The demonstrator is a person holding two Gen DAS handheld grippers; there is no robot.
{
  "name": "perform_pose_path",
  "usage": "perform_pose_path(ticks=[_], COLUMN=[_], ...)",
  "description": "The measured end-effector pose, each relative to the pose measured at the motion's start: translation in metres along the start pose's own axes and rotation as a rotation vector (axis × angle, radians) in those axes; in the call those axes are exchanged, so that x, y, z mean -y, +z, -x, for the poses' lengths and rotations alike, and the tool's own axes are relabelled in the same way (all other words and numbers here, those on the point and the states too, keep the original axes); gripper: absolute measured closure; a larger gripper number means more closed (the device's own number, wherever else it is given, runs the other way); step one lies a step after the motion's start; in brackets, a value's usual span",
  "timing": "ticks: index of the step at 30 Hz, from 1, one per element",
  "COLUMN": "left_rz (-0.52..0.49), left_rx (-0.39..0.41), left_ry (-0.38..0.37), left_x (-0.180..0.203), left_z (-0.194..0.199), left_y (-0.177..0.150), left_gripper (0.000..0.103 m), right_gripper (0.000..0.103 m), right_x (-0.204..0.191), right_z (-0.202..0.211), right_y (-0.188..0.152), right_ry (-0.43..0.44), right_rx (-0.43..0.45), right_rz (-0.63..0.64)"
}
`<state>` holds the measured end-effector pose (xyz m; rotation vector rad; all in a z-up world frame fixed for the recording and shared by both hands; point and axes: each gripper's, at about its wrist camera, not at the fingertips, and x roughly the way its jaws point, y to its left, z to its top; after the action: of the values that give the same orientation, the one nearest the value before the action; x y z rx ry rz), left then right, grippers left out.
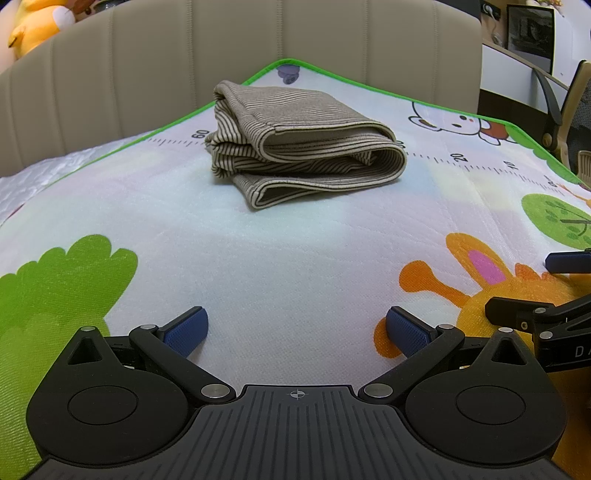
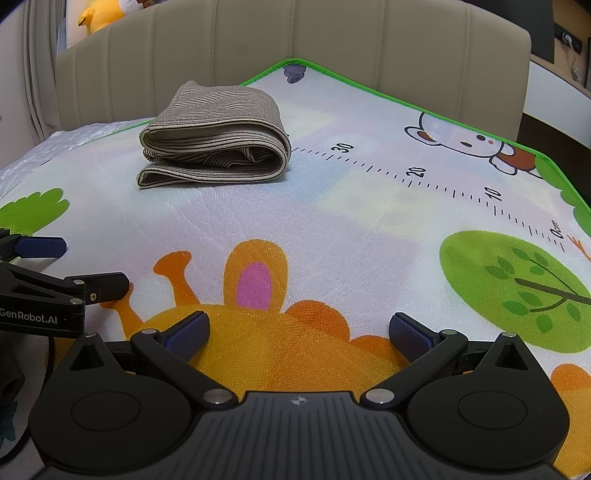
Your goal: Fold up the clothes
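Note:
A beige striped garment (image 1: pixel 303 147) lies folded into a thick bundle near the far corner of the cartoon play mat (image 1: pixel 280 258). In the right wrist view the same garment (image 2: pixel 214 136) sits at the upper left. My left gripper (image 1: pixel 297 332) is open, well short of the bundle, with bare mat between its blue pads. My right gripper (image 2: pixel 299 332) is open too, over the orange animal print (image 2: pixel 258 325), holding nothing. Each gripper shows at the other view's edge: the right one (image 1: pixel 554 291) and the left one (image 2: pixel 55 266).
The mat (image 2: pixel 351 206) has a green border and a printed ruler scale (image 2: pixel 417 173). A padded beige headboard (image 1: pixel 147 66) rises right behind it. A yellow plush toy (image 1: pixel 37 26) sits beyond the headboard at the upper left; a desk and chair (image 1: pixel 554 110) stand at the right.

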<state>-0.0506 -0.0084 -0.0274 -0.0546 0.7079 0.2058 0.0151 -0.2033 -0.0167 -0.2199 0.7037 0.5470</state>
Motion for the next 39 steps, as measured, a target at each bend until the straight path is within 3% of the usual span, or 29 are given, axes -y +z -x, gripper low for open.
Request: perform_pose_path(ticks=[39], left_rz=[0.003], left_rx=[-0.009], left_ry=[-0.011], left_x=[-0.0015], left_z=[0.0005], left_y=[0.0013], left_gripper=[0.0], right_gripper=[0.0], right_x=[0.0012], right_z=[0.0008], right_y=[0.0002], right_ry=[-0.011], right_rx=[0.002], right_rz=[-0.004])
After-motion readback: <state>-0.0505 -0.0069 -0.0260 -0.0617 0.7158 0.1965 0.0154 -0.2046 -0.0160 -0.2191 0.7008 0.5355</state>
